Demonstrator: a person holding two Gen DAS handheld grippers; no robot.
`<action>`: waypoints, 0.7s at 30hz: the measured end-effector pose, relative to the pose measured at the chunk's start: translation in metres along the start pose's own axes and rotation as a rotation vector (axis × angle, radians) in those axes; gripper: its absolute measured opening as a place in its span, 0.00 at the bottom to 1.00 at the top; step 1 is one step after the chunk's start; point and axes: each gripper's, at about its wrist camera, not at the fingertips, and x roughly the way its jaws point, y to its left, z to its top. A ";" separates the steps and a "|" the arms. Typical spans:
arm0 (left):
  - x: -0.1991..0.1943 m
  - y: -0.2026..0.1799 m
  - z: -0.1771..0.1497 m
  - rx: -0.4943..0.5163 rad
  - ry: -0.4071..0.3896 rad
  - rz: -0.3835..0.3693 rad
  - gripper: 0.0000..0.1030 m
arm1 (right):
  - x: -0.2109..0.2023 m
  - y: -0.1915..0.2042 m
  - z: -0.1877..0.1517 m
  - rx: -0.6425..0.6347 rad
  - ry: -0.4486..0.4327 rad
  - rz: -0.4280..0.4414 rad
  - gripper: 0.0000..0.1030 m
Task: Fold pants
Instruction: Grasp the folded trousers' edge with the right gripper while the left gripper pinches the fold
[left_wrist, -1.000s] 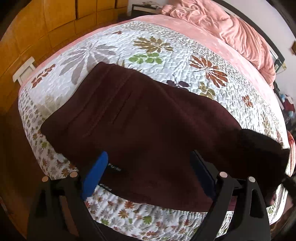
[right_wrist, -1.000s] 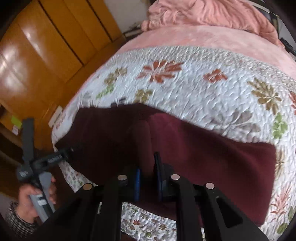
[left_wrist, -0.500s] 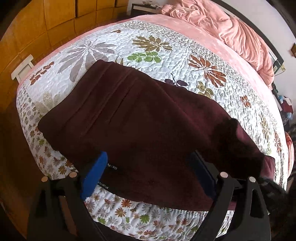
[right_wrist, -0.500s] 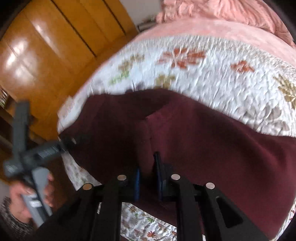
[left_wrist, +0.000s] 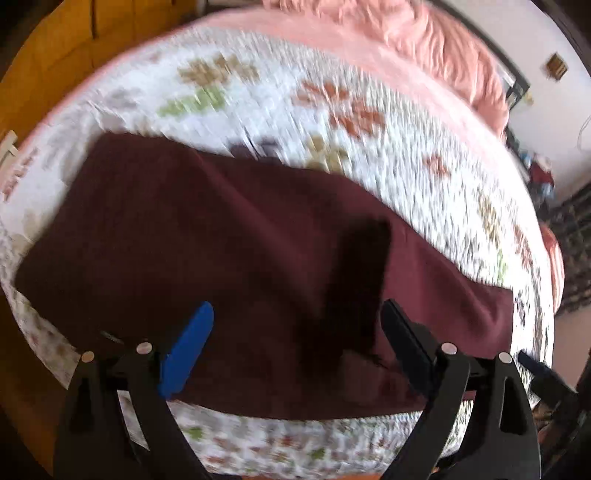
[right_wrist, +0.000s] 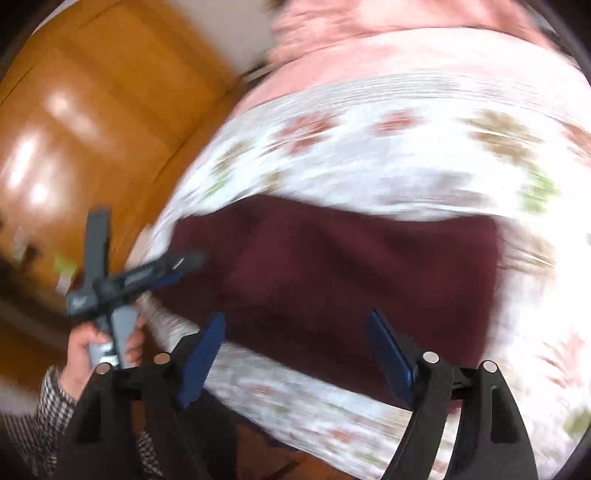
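Both views are motion-blurred, so quilt (left_wrist: 369, 155) pattern & fabric detail are hard to read; a dark shadow covers part of the maroon pants (left_wrist: 221, 240) betw. the left gripper (left_wrist: 295, 343) fingers. Pants lie flat across the bed's near edge, just ahead of both sets of fingers. Left & right gripper (right_wrist: 295, 354) fingers spread wide, released, grasping nothing.

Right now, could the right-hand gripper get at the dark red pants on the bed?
Probably yes: the right gripper is open, with the pants lying flat on the quilt just ahead of its fingers, nothing in between.
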 end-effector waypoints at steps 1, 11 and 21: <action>0.009 -0.008 -0.005 0.003 0.021 0.007 0.89 | -0.013 -0.024 -0.003 0.054 -0.014 -0.040 0.79; 0.045 -0.031 -0.040 -0.008 0.109 -0.037 0.88 | 0.031 -0.122 -0.032 0.356 0.169 0.147 0.78; 0.046 -0.047 -0.060 0.025 0.112 -0.085 0.69 | 0.014 -0.127 -0.035 0.263 0.208 0.008 0.27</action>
